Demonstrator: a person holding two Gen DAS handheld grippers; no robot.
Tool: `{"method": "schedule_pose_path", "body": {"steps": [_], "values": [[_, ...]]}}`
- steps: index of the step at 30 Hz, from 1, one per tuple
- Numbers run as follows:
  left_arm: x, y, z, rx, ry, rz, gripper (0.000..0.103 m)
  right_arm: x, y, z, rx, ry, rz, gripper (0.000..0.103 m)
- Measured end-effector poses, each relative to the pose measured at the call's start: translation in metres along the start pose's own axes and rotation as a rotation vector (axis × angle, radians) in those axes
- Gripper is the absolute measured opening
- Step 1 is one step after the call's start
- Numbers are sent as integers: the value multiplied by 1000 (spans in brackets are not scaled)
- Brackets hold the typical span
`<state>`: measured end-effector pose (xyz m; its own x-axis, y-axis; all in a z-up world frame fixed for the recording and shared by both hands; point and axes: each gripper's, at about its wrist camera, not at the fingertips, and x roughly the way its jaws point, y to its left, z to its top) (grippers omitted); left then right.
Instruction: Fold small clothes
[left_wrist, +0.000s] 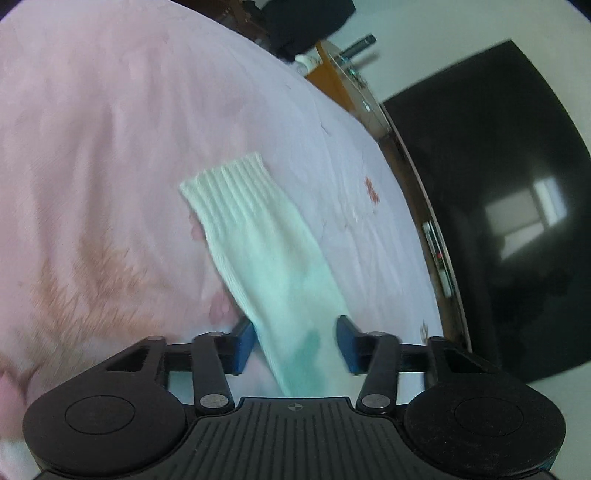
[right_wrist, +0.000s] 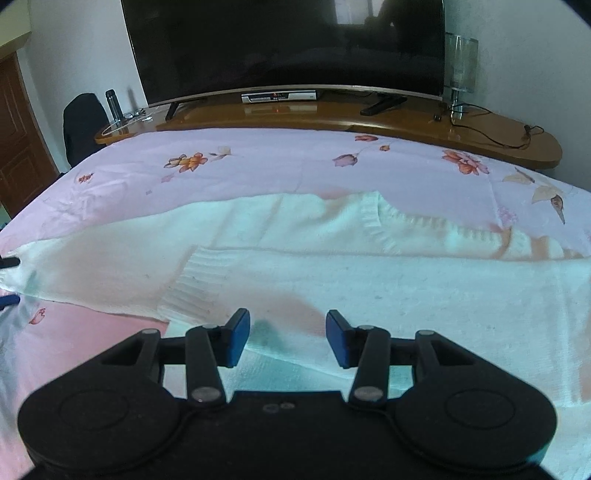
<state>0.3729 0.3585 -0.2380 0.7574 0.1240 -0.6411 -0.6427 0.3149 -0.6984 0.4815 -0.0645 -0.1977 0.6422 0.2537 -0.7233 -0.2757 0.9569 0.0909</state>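
We see a bed covered by a pale pink flowered sheet; on it a white knitted sweater lies spread flat, one sleeve stretched sideways.

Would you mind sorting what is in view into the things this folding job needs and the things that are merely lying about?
Belongs to the job:
- white knitted sweater
- its sleeve, lying between the left gripper's blue pads
- right gripper, open over the sweater
- floral bedsheet

Just lying about:
- television
- set-top box
- glass lamp
- bottle

White knit sweater spread flat on floral bedsheet, ribbed-cuff sleeve stretched out straight
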Motion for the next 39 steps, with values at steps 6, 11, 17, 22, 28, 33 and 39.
{"method": "schedule_pose_path", "body": {"steps": [6,11,17,22,28,33,39], "values": [[17,-1,9,-57,-7,28,6,5,3,2,-22,-5,-24,45],[0,-44,3,135,-90,6,5,15,12,0,-76,5,-48,50],[-19,-163,-64,558,-31,-240,3,15,9,1,-90,-15,-34,50],[5,-227,-182,749,241,-401,3,-22,-37,-3,82,-70,-12,52],[25,-232,-323,964,583,-366,3,-60,-111,-27,242,-55,-69,53],[16,-226,-316,887,624,-342,37,-73,-144,-48,371,-38,-4,56],[-27,-215,-255,844,441,-346,89,-70,-105,-44,200,-66,-6,62]]}}
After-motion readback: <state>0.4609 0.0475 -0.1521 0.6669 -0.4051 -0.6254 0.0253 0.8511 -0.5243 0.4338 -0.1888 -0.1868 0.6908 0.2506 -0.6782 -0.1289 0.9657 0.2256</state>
